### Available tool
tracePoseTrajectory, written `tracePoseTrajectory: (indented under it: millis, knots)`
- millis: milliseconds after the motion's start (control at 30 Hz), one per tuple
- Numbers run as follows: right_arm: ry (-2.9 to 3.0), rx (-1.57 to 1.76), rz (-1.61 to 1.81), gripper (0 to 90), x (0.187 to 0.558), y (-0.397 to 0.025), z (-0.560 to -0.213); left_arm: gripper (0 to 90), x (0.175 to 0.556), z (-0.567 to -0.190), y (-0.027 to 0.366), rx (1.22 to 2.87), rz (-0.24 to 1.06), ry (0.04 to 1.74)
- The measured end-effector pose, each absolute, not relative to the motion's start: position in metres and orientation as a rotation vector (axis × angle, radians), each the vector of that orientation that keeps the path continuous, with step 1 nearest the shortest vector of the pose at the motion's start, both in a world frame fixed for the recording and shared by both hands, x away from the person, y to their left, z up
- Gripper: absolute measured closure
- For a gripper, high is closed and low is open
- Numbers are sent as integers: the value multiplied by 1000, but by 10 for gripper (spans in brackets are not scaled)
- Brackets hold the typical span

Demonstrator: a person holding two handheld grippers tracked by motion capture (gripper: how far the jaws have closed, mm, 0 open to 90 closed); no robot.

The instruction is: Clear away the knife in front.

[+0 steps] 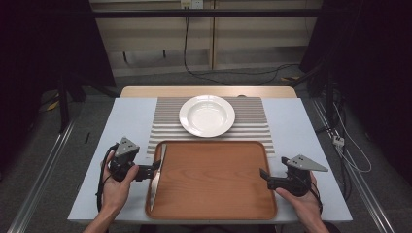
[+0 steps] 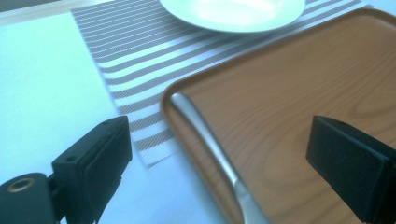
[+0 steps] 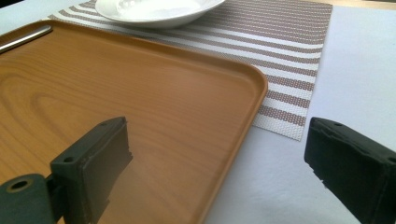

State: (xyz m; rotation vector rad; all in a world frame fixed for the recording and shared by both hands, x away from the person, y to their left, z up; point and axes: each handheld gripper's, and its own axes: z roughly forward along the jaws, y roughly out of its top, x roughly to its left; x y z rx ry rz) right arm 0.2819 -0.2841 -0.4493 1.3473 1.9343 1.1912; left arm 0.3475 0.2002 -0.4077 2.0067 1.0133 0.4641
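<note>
A wooden tray (image 1: 214, 179) lies at the table's front, with a metal table knife (image 1: 156, 177) along its left inside edge. Behind it a white deep plate (image 1: 207, 115) rests on a striped placemat (image 1: 252, 121). My left gripper (image 1: 154, 167) is open at the tray's left rim, and its own view shows the knife (image 2: 210, 149) running between the wide-apart jaws above the tray (image 2: 289, 93). My right gripper (image 1: 263, 175) is open at the tray's right rim; its jaws straddle the tray's corner (image 3: 252, 79), with nothing held.
The table is light blue-white with a wooden strip (image 1: 209, 91) at the far edge. Bare table lies left (image 1: 126, 121) and right (image 1: 296, 126) of the placemat. Cables run across the floor beyond the table.
</note>
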Motion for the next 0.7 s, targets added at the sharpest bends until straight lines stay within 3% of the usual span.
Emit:
tracePoseTrajectory:
  millis: [700]
  knots:
    - [1909,1357,1184,64,277,-288,-448,61,329,-434,225,1958,461,1109]
